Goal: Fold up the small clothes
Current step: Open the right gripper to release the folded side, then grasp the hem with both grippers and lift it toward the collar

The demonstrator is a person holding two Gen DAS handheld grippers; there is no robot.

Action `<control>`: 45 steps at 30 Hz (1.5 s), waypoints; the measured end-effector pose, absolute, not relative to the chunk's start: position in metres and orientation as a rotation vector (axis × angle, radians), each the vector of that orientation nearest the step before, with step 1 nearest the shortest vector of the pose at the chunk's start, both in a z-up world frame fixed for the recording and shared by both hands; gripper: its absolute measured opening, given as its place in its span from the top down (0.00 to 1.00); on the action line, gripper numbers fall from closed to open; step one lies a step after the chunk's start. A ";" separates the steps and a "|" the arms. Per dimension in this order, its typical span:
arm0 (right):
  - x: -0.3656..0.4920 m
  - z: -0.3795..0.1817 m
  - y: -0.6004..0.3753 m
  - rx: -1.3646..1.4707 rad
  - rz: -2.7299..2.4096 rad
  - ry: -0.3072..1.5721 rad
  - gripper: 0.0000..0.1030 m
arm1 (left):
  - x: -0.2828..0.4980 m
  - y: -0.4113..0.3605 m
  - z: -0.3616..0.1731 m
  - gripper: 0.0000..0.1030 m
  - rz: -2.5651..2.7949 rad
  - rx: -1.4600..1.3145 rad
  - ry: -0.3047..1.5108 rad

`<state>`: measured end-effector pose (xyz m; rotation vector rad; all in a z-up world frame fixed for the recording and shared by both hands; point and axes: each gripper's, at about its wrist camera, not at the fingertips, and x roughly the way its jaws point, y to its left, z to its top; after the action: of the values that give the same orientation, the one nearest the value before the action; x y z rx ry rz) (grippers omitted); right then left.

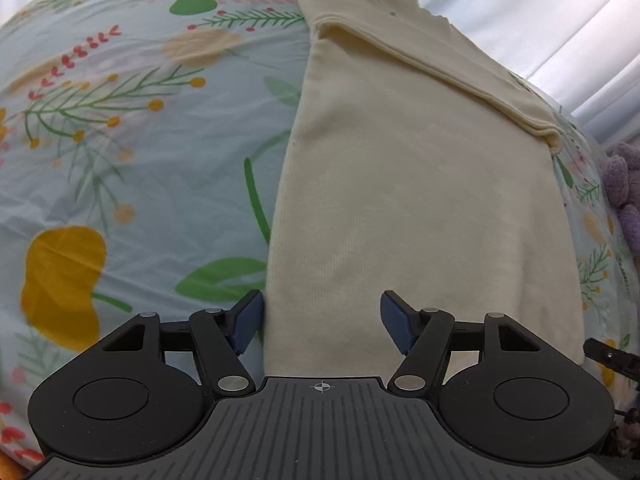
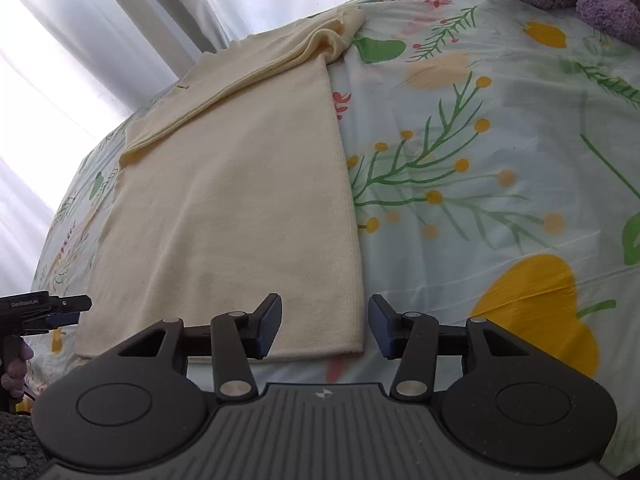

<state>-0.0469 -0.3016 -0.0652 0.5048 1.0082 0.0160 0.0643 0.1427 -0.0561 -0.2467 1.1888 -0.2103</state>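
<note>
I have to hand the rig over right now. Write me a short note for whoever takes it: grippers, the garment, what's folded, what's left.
Left gripper: open, holding nothing, at the near left corner of the pale yellow knit garment.
Right gripper: open, empty, over the near right corner.
Garment lies flat on the floral bedsheet, a sleeve folded across its far end.
Done: sides folded in, a long strip.
Left: likely grip both near corners and fold toward the far end.

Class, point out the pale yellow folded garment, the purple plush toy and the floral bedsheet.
Pale yellow folded garment (image 1: 420,208), left wrist view, middle of its flat panel.
Purple plush toy (image 2: 600,4), right wrist view, a fuzzy limb.
Floral bedsheet (image 1: 120,140), left wrist view, a bare printed part.
</note>
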 end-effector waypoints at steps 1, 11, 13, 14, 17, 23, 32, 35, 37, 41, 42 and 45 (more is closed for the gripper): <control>-0.047 -0.067 -0.303 0.522 0.025 1.012 0.54 | 0.062 0.144 -0.057 0.37 -0.210 -0.252 1.185; -0.041 -0.080 -0.312 0.682 0.083 1.012 0.75 | 0.057 0.157 -0.058 0.66 -0.206 -0.330 1.223; -0.039 -0.080 -0.312 0.682 0.087 1.022 0.77 | 0.057 0.159 -0.059 0.67 -0.232 -0.340 1.242; -0.039 -0.080 -0.312 0.688 0.091 1.026 0.77 | 0.057 0.159 -0.060 0.67 -0.244 -0.338 1.249; -0.035 -0.082 -0.312 0.702 0.103 1.043 0.77 | 0.057 0.155 -0.059 0.72 -0.279 -0.303 1.249; -0.029 -0.077 -0.310 0.697 0.099 1.021 0.94 | 0.064 0.152 -0.047 0.92 -0.302 -0.284 1.193; 0.006 -0.044 -0.318 0.692 0.084 0.890 0.94 | 0.107 0.150 -0.001 0.92 -0.324 -0.344 0.989; 0.030 -0.034 -0.318 0.646 0.072 0.843 0.94 | 0.131 0.144 0.008 0.92 -0.314 -0.321 0.930; 0.047 -0.029 -0.318 0.607 0.064 0.811 0.94 | 0.148 0.141 0.010 0.92 -0.304 -0.310 0.901; 0.084 -0.031 -0.316 0.543 0.017 0.772 0.94 | 0.180 0.135 0.003 0.92 -0.274 -0.296 0.886; 0.095 -0.032 -0.315 0.525 0.001 0.767 0.94 | 0.189 0.134 -0.001 0.92 -0.265 -0.296 0.888; 0.117 -0.035 -0.309 0.451 -0.035 0.754 0.94 | 0.210 0.130 -0.015 0.92 -0.236 -0.312 0.895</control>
<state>0.1172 -0.3086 -0.0350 0.4507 0.7536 -0.0347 0.2101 0.1303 -0.0147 -0.3125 0.8954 -0.2357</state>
